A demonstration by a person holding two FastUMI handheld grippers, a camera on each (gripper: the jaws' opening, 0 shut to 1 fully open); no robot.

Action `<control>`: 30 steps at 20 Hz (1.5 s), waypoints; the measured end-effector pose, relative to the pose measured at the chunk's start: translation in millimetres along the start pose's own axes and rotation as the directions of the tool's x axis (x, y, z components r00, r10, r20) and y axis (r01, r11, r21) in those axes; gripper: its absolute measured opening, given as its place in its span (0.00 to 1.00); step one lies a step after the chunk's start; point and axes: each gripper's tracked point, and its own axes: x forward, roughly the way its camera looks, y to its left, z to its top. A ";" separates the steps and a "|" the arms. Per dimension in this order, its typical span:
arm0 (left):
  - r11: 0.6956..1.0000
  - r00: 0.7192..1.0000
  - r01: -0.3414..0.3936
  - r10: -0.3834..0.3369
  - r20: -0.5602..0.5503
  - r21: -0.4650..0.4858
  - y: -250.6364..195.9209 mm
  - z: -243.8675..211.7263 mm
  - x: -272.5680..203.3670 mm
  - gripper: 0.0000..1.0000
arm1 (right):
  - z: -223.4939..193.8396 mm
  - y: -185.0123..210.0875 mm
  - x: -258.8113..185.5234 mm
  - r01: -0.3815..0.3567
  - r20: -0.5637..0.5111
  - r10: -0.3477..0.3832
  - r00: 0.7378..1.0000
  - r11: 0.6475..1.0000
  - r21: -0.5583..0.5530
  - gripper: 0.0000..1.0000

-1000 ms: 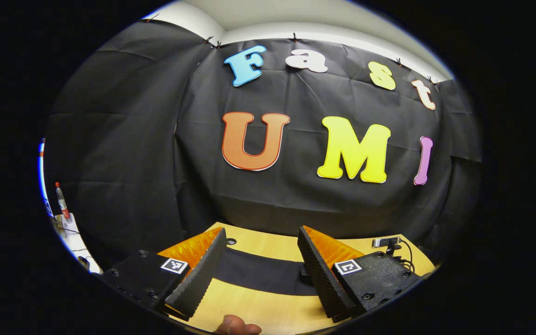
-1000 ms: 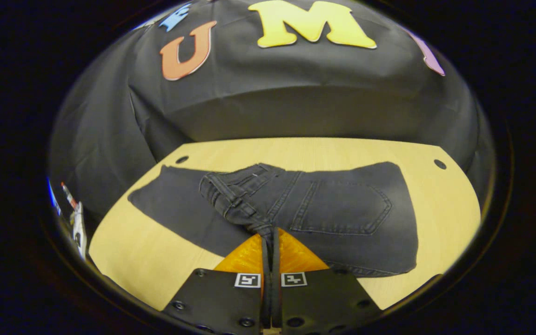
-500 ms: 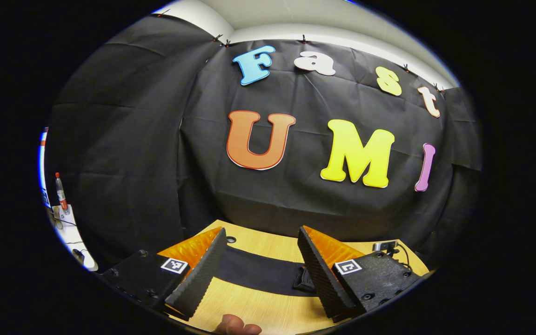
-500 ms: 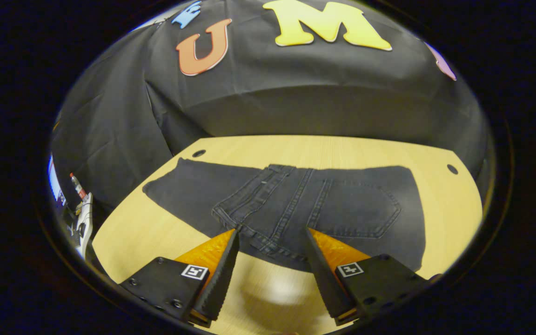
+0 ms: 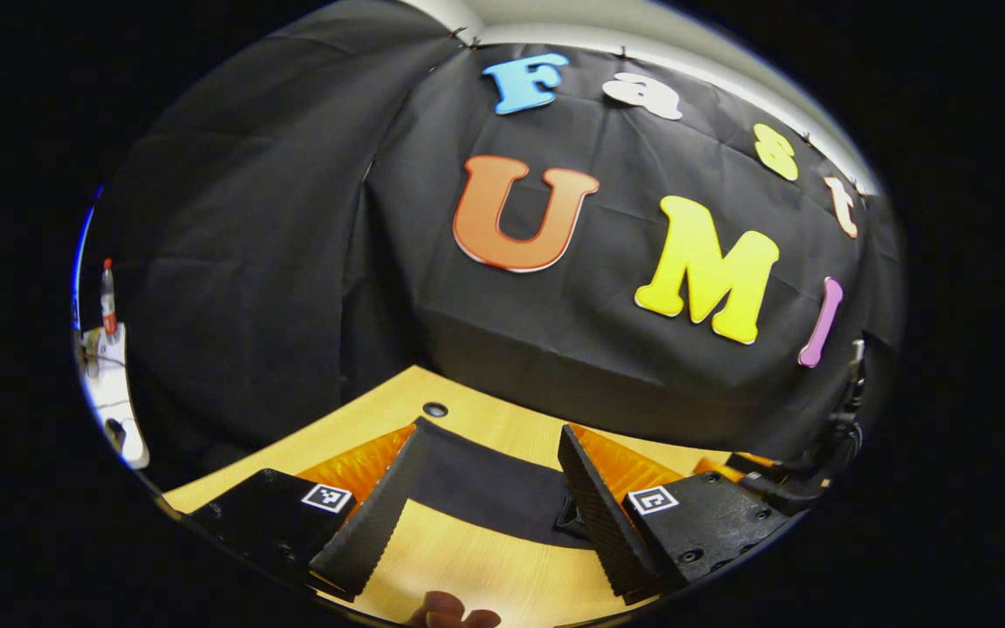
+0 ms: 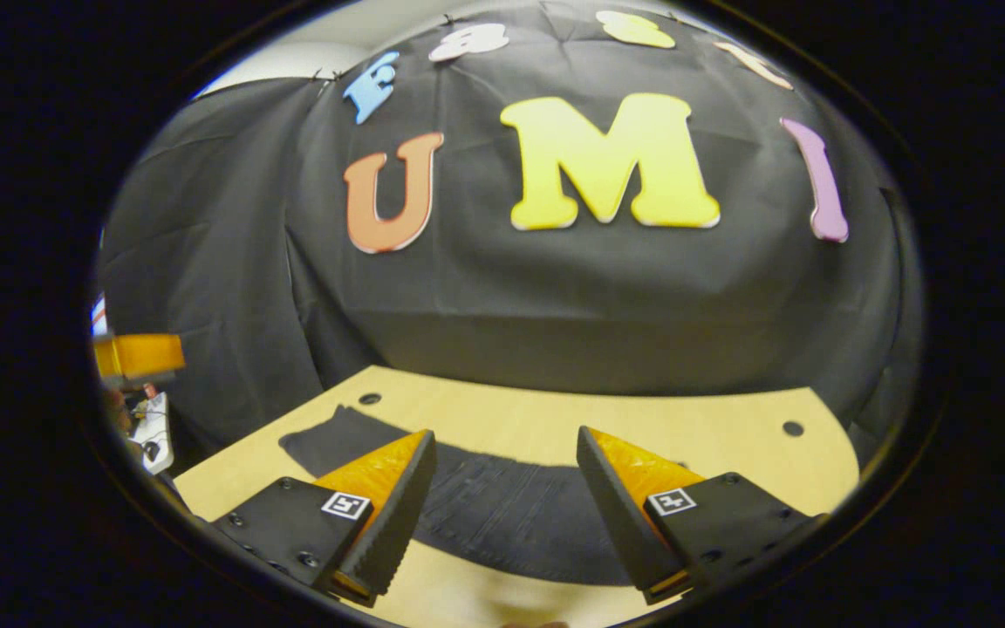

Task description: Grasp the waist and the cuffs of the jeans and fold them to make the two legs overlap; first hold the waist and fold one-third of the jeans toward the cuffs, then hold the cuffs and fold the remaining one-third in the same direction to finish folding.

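near table edge: bare wood of the table (image 6: 485, 602) lies in front of the jeans (image 6: 502, 515), open to approach.
far strip: bare wood between the jeans and the black cloth wall (image 6: 555, 314); the wall closes off the far side.
right end: bare table around the hole (image 6: 792, 428), nothing standing on it.
left gripper (image 5: 481, 488): fingers spread, the jeans (image 5: 485, 480) lying flat between them.
right gripper (image 6: 502, 497): fingers spread over the flat jeans.
left side: a bottle (image 5: 106, 296) on a white stand beyond the table, well apart.
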 end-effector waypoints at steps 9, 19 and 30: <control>0.879 0.983 -0.123 0.045 -0.177 -0.461 47.7 -66.1 58.9 0.99 | 95.1 -96.4 -70.6 0.148 0.187 -0.158 0.970 0.987 0.067 0.94; 0.758 0.952 -0.243 0.066 -0.299 -0.605 88.2 -109.0 108.0 0.99 | 198.2 -181.0 -133.7 0.301 0.376 -0.299 0.877 0.952 0.057 0.93; 0.679 0.931 -0.316 0.088 -0.354 -0.663 115.4 -118.1 159.0 0.99 | 185.9 -215.9 -132.5 0.368 0.321 -0.362 0.875 0.929 0.045 0.94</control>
